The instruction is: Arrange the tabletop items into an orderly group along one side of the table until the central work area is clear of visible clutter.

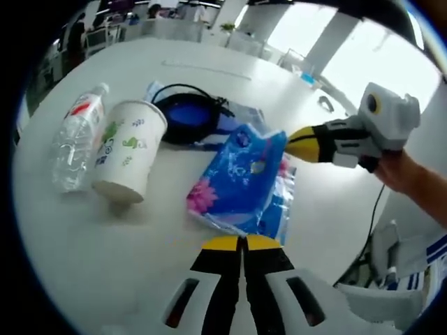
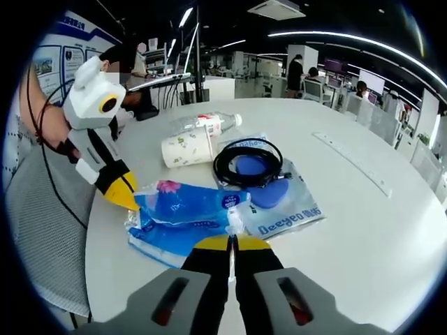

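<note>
glossy blue plastic tissue pack (image 1: 241,181), clear crinkled plastic bottle (image 1: 75,138), matt paper cup (image 1: 128,151), smooth white table (image 1: 91,258)

A blue pack (image 1: 241,178) with a pink flower is being shown on the white table (image 1: 84,258); green prints are being displayed on the white cup (image 1: 128,150), a red label on the clear bottle (image 1: 77,136), yellow tips on black jaws.
</note>
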